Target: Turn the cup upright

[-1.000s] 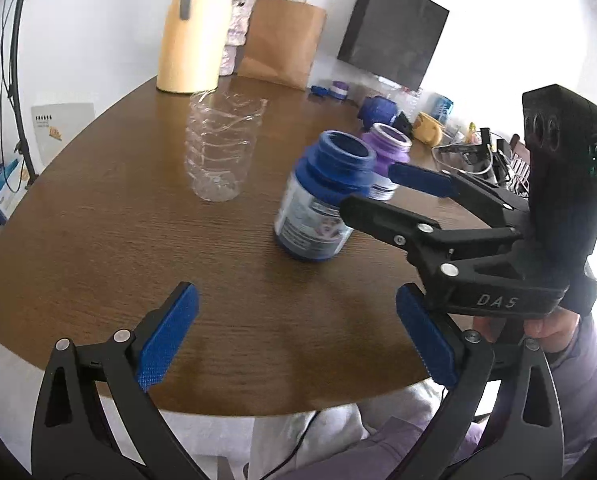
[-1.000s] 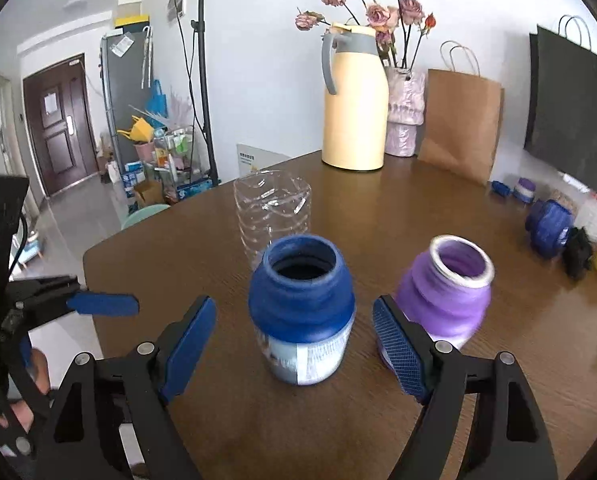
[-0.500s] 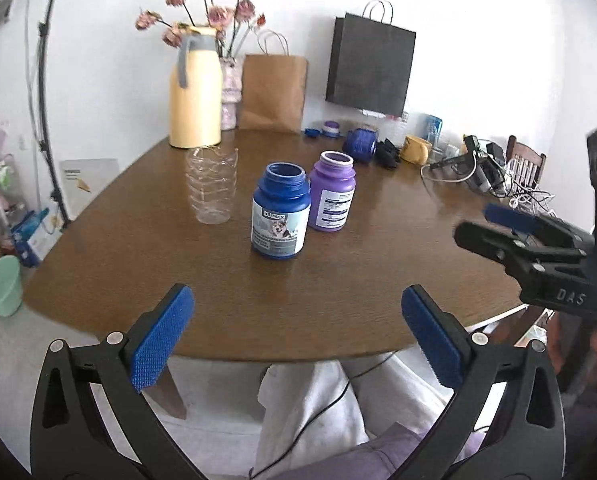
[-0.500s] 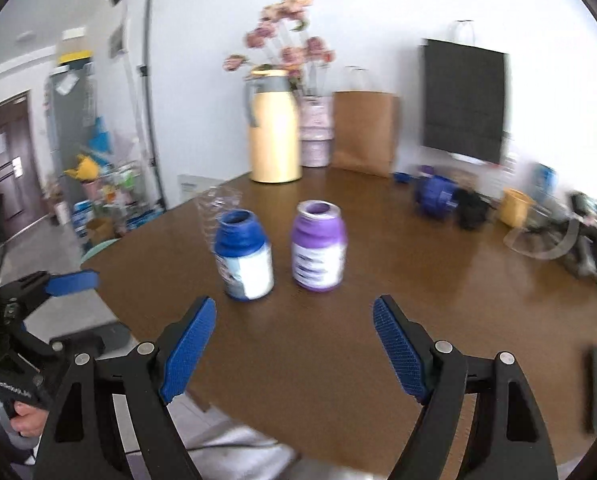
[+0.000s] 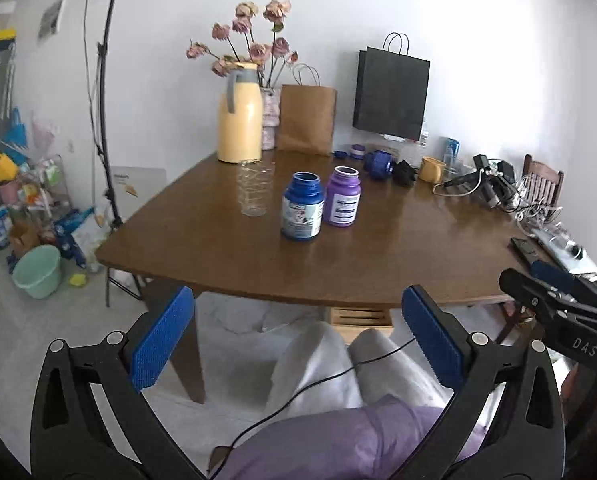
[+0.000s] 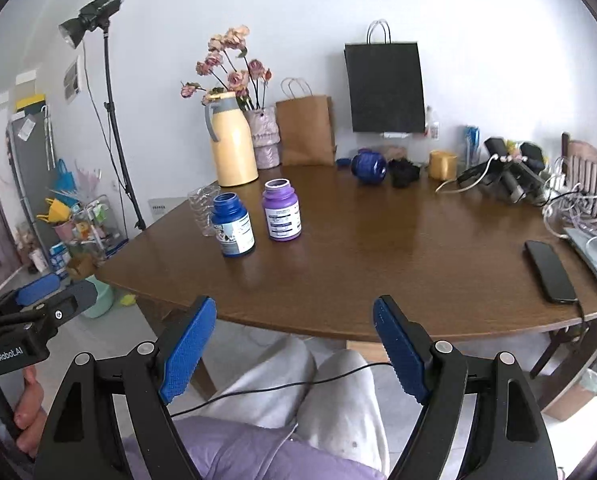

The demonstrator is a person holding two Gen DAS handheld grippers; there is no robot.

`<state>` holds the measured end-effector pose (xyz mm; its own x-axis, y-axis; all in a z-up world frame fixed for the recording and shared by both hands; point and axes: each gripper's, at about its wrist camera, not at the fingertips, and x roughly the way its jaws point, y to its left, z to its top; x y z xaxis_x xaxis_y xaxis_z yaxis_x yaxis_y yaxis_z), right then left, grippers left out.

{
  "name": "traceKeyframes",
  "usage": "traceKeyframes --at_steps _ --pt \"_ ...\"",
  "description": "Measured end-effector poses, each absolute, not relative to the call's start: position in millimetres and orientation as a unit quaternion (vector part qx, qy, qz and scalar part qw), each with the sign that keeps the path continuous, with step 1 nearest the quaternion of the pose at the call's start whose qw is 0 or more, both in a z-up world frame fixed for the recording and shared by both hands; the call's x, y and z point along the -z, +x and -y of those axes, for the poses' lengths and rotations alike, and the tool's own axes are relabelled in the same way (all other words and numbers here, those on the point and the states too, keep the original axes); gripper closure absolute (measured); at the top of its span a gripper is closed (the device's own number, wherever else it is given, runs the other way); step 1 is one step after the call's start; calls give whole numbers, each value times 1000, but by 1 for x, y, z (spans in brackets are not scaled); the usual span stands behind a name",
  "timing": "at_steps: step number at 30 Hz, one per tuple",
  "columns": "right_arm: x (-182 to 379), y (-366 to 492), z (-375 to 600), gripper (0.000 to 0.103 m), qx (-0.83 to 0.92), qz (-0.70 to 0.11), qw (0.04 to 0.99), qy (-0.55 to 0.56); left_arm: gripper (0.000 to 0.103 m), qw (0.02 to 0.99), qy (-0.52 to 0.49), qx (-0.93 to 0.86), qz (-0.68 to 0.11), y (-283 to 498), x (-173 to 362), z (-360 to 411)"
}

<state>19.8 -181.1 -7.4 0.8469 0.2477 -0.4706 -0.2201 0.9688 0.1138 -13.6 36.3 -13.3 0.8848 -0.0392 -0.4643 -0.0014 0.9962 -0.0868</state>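
Note:
A clear ribbed plastic cup [image 5: 253,194] [image 6: 204,210] stands on the brown table [image 5: 398,256], mouth up. To its right a lidless blue jar [image 5: 302,212] [image 6: 233,226] and a lidless purple jar [image 5: 342,196] [image 6: 281,210] stand upright side by side. My left gripper [image 5: 296,306] is open and holds nothing; it hangs off the table's near edge, over the person's lap. My right gripper [image 6: 294,312] is open and holds nothing too, just short of the same edge. Each gripper shows at the side of the other's view.
At the back stand a yellow thermos [image 5: 238,124], a flower vase, a brown paper bag [image 5: 306,120] and a black bag [image 5: 390,96]. A blue jar [image 6: 368,166] lies on its side beside a yellow mug. Cables, a phone [image 6: 550,270] and a chair are at the right. A light stand and a green bucket [image 5: 38,272] are at the left.
Both grippers have drawn back from the jars, past the table's near edge to above the person's lap. The right gripper no longer straddles the blue jar. The cup and jars have not moved.

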Motion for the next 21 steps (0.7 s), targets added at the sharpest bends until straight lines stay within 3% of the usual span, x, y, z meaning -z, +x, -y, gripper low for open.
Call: traceKeyframes --at_steps 21 --pt "26 14 169 19 -115 -262 958 14 0 971 -28 -12 -237 -22 12 -33"
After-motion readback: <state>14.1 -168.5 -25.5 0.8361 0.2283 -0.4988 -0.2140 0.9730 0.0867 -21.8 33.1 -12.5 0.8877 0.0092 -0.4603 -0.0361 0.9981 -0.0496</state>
